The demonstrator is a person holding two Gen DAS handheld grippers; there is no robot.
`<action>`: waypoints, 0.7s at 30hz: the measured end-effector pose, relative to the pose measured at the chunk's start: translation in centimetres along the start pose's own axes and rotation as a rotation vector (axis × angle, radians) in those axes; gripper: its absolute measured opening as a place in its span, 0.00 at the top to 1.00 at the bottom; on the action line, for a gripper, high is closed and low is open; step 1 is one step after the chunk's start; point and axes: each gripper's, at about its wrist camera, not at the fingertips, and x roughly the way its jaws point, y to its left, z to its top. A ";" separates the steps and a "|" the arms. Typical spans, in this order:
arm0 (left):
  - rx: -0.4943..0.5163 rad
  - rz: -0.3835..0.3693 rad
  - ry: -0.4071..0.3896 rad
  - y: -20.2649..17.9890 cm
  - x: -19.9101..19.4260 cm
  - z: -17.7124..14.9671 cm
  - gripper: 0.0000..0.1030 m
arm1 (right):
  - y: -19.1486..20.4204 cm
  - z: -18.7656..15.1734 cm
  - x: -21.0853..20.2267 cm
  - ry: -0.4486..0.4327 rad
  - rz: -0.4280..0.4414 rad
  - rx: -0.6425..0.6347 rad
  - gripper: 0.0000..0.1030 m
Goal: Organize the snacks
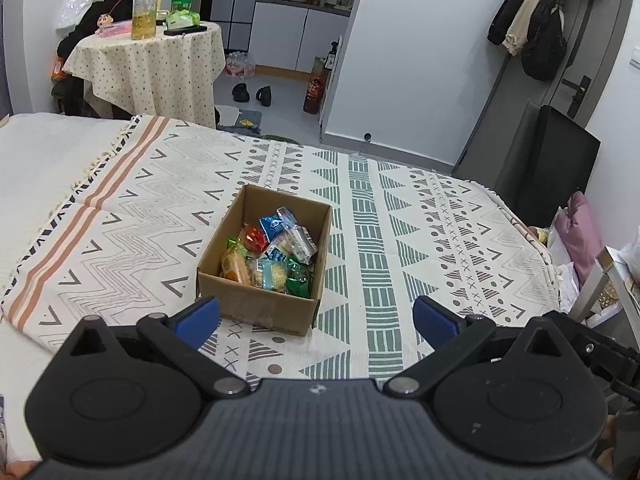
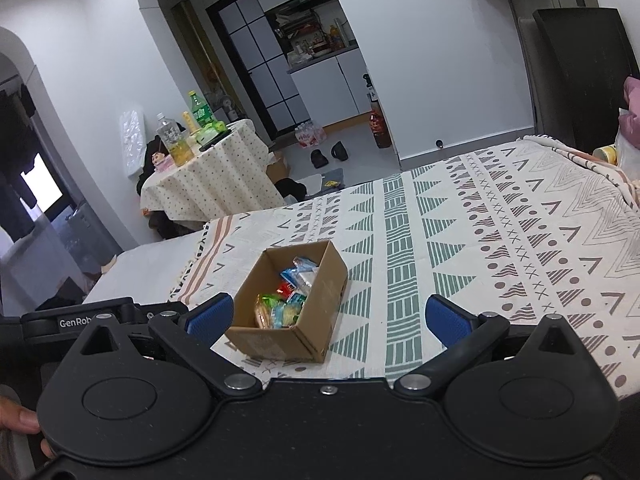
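Observation:
An open cardboard box (image 1: pixel 256 304) sits on a patterned cloth (image 1: pixel 400 240) and holds several wrapped snacks (image 1: pixel 272 254) in blue, green, orange and clear packets. My left gripper (image 1: pixel 316 318) hovers just in front of the box, open, with nothing between its blue pads (image 1: pixel 198 320). In the right wrist view the same box (image 2: pixel 280 338) lies ahead and slightly left, its snacks (image 2: pixel 286 300) showing inside. My right gripper (image 2: pixel 328 318) is open and empty, its left pad beside the box's near corner.
A small round table (image 1: pixel 152 68) with bottles (image 1: pixel 144 8) stands beyond the cloth's far left edge. Shoes (image 1: pixel 252 94) lie on the floor beyond. A black panel (image 1: pixel 560 168) and bags (image 1: pixel 580 232) crowd the right edge. The left gripper's body (image 2: pixel 60 324) appears at lower left in the right wrist view.

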 end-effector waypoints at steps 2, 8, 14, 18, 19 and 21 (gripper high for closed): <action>0.011 0.002 -0.005 0.1 -0.6 -0.2 0.01 | 0.2 -0.2 -0.6 0.002 -0.007 -0.004 0.00; 0.043 0.002 -0.015 0.5 -2.1 -0.8 0.01 | 1.0 -0.8 -1.9 0.004 -0.025 -0.031 0.00; 0.078 0.003 -0.022 1.0 -3.3 -1.3 0.01 | 2.2 -1.3 -2.9 0.018 -0.041 -0.068 0.00; 0.091 0.005 -0.022 1.4 -3.9 -1.6 0.01 | 2.7 -1.7 -3.5 0.019 -0.040 -0.079 0.00; 0.094 0.005 -0.023 1.5 -4.1 -1.7 0.01 | 2.8 -1.7 -3.5 0.019 -0.041 -0.079 0.00; 0.097 0.006 -0.024 1.8 -4.3 -1.8 0.01 | 2.9 -1.8 -3.6 0.018 -0.046 -0.077 0.00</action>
